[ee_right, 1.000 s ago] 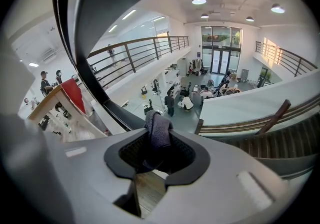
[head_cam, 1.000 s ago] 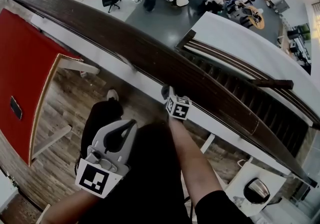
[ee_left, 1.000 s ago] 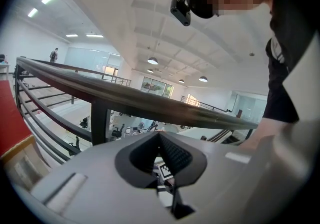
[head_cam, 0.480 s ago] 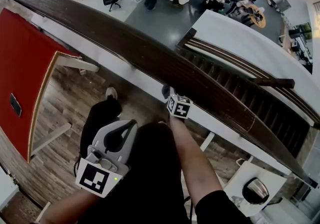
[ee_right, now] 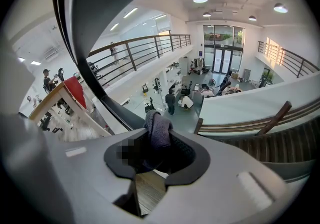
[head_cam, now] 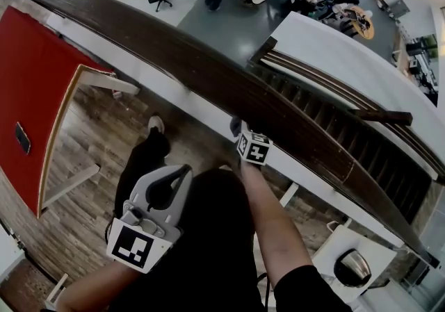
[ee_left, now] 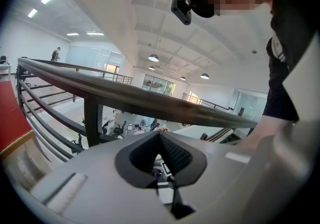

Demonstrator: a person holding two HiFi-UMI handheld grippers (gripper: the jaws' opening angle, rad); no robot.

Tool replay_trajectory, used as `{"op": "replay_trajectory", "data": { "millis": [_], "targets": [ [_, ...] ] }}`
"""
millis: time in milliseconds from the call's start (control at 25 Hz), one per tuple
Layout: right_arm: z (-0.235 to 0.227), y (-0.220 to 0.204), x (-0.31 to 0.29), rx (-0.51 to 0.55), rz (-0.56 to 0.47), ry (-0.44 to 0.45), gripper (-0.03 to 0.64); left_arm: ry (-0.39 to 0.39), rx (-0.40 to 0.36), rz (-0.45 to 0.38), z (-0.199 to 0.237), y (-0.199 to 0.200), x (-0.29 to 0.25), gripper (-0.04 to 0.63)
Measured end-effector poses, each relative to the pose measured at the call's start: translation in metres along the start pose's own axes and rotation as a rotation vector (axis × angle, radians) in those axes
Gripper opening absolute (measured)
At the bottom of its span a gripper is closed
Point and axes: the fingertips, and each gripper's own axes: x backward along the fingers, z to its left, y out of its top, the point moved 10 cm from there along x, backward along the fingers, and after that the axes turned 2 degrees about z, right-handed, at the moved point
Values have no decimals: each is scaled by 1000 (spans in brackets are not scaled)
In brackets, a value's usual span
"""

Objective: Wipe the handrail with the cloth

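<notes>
My right gripper (head_cam: 237,128) is clamped on the grey cloth (ee_right: 158,129), its bunched end forward, just beside the dark handrail (head_cam: 208,74), ready for wiping contact. My left gripper (head_cam: 167,189) waits low, jaws together and empty; one gripper suffices.

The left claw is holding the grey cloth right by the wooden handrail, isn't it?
Not quite: it is the right claw, not the left, that holds the grey cloth by the wooden handrail. The right gripper view shows the cloth pinched there. The left claw is shut with nothing in it.
</notes>
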Motion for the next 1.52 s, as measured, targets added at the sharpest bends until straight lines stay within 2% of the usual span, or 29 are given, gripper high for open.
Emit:
{"op": "replay_trajectory", "data": {
  "millis": [280,440,960,1360,1520],
  "targets": [
    [-11,-4,3,45,21,8,101,11,27,7,-11,0,3,0],
    [-19,-11,0,7,25,36,101,24,16,1,-13,3,3,0],
    [-47,-22,18,-10,36,-15,101,34,21,-2,-25,8,8,0],
    [-58,-29,32,-24,39,-72,101,-25,11,29,-27,10,7,0],
    [-57,-25,35,-66,31,-101,101,-77,4,53,-26,11,0,0]
  ]
}}
